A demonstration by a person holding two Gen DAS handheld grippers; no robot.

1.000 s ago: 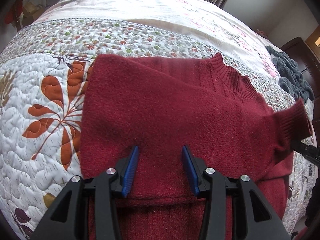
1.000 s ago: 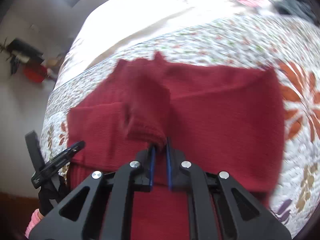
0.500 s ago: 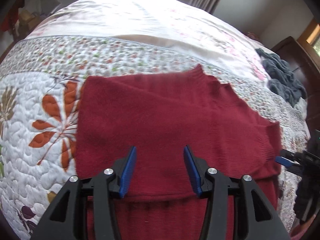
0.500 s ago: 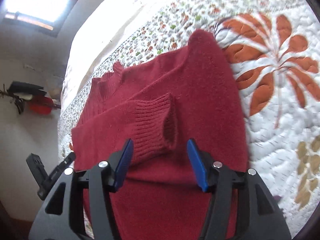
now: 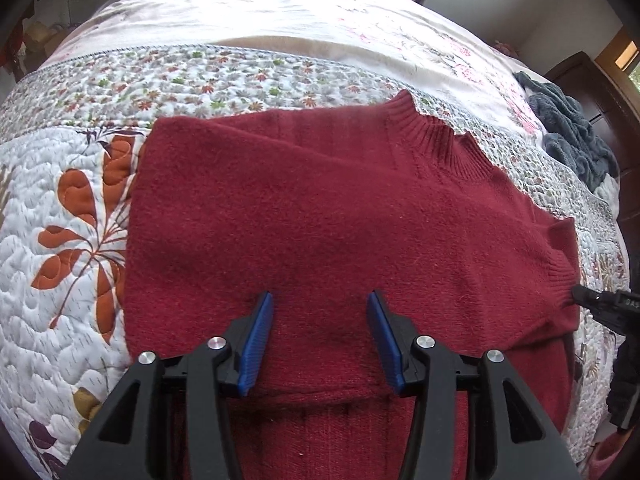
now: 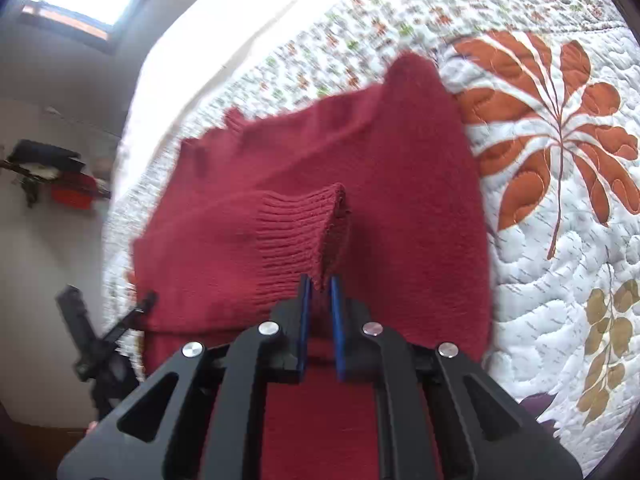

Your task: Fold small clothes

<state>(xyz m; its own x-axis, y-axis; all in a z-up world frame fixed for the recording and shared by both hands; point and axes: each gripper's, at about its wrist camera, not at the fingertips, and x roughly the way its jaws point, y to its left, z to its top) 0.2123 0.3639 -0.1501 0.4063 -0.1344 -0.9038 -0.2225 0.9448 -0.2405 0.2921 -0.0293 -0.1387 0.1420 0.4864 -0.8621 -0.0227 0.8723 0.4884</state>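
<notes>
The bed [image 5: 280,12] carries everything here, its quilt [image 5: 60,240] printed with orange leaves, and the red sweater [image 5: 320,208] lies spread on the quilt with its ribbed collar [image 5: 436,140] toward the far, white part of the bed and its lower body running back under both tools. One side of the sweater seems already turned in: a straight folded edge lies beside the orange leaves, and a layer's edge crosses the sweater just behind the left gripper [image 5: 320,304]. A grey garment [image 5: 572,128] lies heaped well beyond the collar, near the bed's far corner. The step in hand looks like the second sleeve fold. The right gripper [image 6: 319,282] has its jaws drawn narrow on the ribbed sleeve cuff [image 6: 304,228], whose lower edge sits pinched between the blue pads [image 6: 306,320] while the rest of the cuff stands up over the sweater's body; in the left wrist view that tool's tip meets the sweater at the side away from the leaves. The left gripper hangs over the sweater's middle with jaws wide and nothing between them. The next move probably calls for carrying the cuff across toward the sweater's centre, laying the sleeve flat along the body and only then letting go; the idle left tool could press the body down so the knit does not drag.
</notes>
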